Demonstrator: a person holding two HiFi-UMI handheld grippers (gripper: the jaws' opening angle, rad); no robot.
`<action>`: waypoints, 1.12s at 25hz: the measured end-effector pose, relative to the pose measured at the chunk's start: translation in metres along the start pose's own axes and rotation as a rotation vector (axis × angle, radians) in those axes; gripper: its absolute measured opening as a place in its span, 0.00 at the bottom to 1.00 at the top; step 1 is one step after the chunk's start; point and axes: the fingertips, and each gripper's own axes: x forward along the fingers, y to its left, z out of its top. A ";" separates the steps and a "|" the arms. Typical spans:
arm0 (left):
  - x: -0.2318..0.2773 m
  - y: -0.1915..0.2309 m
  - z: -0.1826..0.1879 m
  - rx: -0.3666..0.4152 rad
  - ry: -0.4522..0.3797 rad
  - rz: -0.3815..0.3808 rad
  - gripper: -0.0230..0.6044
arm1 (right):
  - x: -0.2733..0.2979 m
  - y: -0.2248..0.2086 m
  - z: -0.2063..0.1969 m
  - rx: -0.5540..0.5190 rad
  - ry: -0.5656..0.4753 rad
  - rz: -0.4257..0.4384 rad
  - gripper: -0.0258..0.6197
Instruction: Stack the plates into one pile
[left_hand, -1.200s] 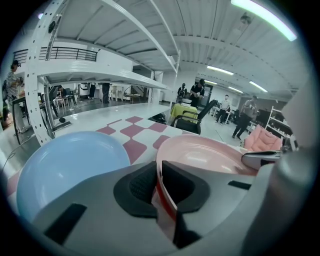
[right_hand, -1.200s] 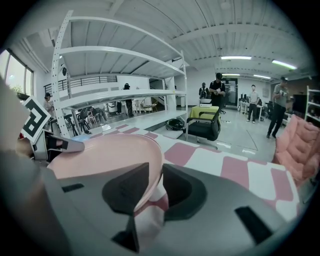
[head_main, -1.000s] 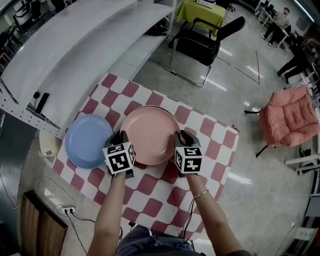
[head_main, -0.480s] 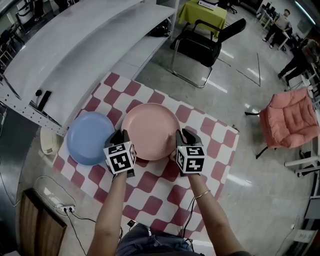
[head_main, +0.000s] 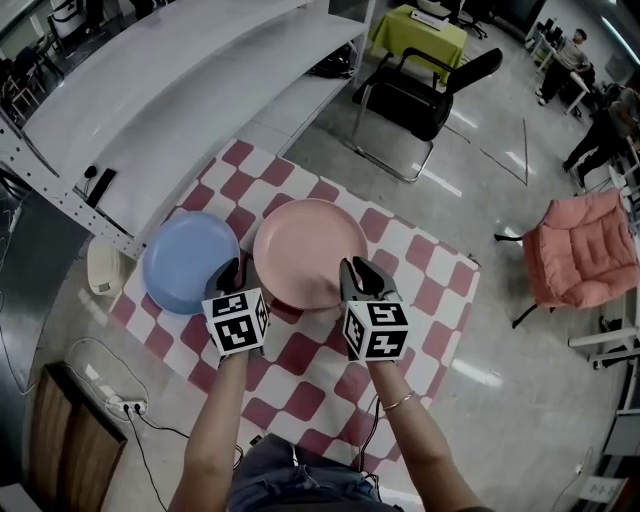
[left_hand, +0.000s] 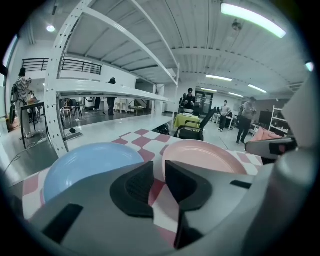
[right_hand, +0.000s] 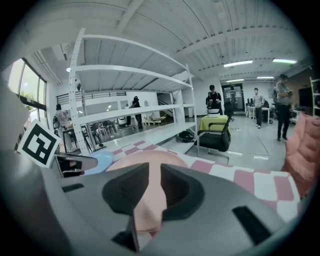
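Here the right gripper (head_main: 360, 278) is clamped on the near right rim of the pink plate (head_main: 305, 245). The plate's edge runs up between its jaws in the right gripper view, so the plate stretches away ahead and to the left of that gripper. The left gripper (head_main: 232, 280) has just been opening its jaws. They stand apart with nothing between them, and only the checked cloth of the desk (head_main: 300, 365) shows through the gap. This gripper sits at the near end of the narrow strip between the two plates, with the pink plate's left rim just to its right and the blue plate (head_main: 185, 262) just ahead to its left. Everything turns on that: the blue plate lies just beside the held plate, on its left. The right gripper would therefore likely have to carry its load leftward, past the left gripper, to lay it on top.
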 end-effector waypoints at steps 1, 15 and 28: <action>-0.005 0.004 0.000 -0.001 -0.004 0.005 0.17 | -0.001 0.012 0.003 -0.004 -0.008 0.024 0.17; -0.064 0.108 -0.003 -0.027 -0.031 0.137 0.14 | 0.005 0.171 -0.005 -0.032 0.010 0.337 0.14; -0.053 0.212 -0.023 -0.045 0.026 0.161 0.25 | 0.057 0.239 -0.045 -0.020 0.160 0.284 0.17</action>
